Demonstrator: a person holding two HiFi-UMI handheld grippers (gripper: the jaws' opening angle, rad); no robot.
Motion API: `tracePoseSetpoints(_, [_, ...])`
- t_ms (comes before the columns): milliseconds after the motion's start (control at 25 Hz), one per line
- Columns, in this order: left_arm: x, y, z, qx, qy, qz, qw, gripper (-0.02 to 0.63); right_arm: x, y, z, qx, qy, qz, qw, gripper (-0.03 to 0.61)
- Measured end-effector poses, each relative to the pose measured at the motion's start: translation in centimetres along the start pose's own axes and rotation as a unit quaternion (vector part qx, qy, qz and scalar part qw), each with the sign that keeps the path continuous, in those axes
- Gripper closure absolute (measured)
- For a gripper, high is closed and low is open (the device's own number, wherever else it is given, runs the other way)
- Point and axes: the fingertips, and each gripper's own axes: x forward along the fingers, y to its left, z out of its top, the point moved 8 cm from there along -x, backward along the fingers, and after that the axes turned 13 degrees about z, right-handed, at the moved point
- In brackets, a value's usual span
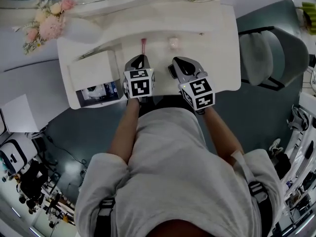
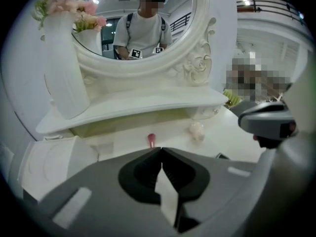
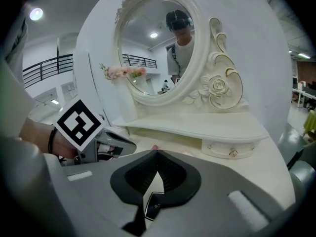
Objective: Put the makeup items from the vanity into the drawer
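Note:
A slim pink makeup stick (image 1: pixel 143 45) and a pale pink round item (image 1: pixel 173 43) lie on the white vanity top (image 1: pixel 217 58), near the back. My left gripper (image 1: pixel 139 59) hovers just in front of the pink stick, shut and empty. Beside it, my right gripper (image 1: pixel 178 62) points at the pale item, also shut and empty. In the left gripper view the closed tips (image 2: pixel 161 150) sit below the pink stick (image 2: pixel 151 139) and the pale item (image 2: pixel 196 131). The right gripper view shows its closed tips (image 3: pixel 157 152) and the left gripper's marker cube (image 3: pixel 78 124).
A white drawer unit (image 1: pixel 93 68) stands at the vanity's left, its open drawer (image 1: pixel 98 91) holding several small items. A white vase of pink flowers (image 1: pixel 49 26) and an oval mirror (image 2: pixel 133 23) stand behind. A little knobbed drawer (image 3: pixel 231 150) sits under the shelf; a grey chair (image 1: pixel 269 56) is right.

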Motion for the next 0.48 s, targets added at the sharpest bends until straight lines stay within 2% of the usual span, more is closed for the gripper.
tracePoseSetpoints(160, [2.2,-0.1,0.3,0.015,0.03,0.007,0.9994,0.604,0.3,-1.1,0.4,0.011,-0.002,-0.009,1.0,0.578])
tracePoseSetpoints(240, [3.3,-0.1,0.2,0.02,0.049,0.004,0.9986,0.548,0.3,-1.6,0.4,0.019,-0.002,-0.015,1.0,0.578])
tracePoseSetpoints(480, [6.0,-0.5,-0.4,0.034,0.088,0.0,0.9956,0.506,-0.1,-3.0,0.2,0.036,0.005,-0.03,0.999,0.578])
